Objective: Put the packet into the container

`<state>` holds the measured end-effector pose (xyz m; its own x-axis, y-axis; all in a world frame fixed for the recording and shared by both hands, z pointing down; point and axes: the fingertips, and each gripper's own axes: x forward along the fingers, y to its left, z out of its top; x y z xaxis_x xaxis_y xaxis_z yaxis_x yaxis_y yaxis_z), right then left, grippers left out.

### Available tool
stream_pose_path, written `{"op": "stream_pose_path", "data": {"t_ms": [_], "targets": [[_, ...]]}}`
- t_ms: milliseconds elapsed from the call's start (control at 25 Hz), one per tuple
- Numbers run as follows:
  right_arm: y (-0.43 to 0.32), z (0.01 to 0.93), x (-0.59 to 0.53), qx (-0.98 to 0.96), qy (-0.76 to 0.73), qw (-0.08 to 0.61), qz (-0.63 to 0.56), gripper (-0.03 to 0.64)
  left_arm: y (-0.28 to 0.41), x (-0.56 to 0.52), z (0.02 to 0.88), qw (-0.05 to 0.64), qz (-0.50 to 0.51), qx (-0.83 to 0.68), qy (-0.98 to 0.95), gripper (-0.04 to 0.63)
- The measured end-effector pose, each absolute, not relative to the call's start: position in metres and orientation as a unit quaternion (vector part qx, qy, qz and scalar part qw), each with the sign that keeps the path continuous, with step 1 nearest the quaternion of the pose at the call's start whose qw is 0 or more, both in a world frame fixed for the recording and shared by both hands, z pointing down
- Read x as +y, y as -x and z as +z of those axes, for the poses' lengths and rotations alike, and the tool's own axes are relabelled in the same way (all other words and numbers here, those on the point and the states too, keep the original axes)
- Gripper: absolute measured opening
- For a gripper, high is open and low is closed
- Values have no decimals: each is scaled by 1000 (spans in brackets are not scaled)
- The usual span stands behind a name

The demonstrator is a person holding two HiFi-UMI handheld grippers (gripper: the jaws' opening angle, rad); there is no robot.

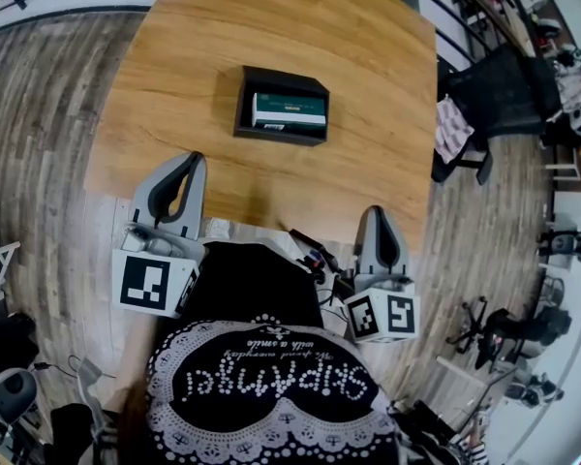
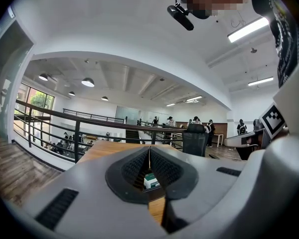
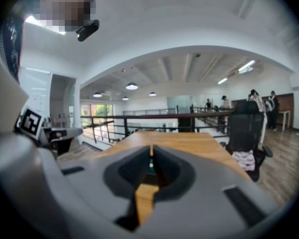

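Note:
A green and white packet [image 1: 289, 110] lies inside a black open container [image 1: 244, 105] near the middle of the wooden table [image 1: 368, 85]. My left gripper [image 1: 192, 157] hovers over the table's near edge, left of the container, shut and empty. My right gripper [image 1: 380, 211] sits at the near right edge, also shut with nothing in it. In the left gripper view the jaws of the left gripper [image 2: 149, 151] meet at the tip, and the packet [image 2: 150, 181] shows through the gap below. The right gripper view shows the right gripper [image 3: 151, 151] closed, pointing along the table.
A black office chair [image 1: 499, 100] with a cloth [image 1: 452, 129] on it stands at the table's right side. A dark railing [image 2: 50, 116] runs beyond the table's far end, with people standing further back. More chairs stand on the wood floor at the right.

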<state>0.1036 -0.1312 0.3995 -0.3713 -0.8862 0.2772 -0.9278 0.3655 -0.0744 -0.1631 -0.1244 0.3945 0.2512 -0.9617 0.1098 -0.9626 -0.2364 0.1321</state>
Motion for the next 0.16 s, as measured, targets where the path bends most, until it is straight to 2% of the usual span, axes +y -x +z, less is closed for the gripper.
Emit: {"op": "stream_pose_path", "data": {"t_ms": [160], "targets": [[-110, 398, -129, -821, -553, 94, 108, 40, 157, -122, 391, 81, 3, -610, -788, 32]]}}
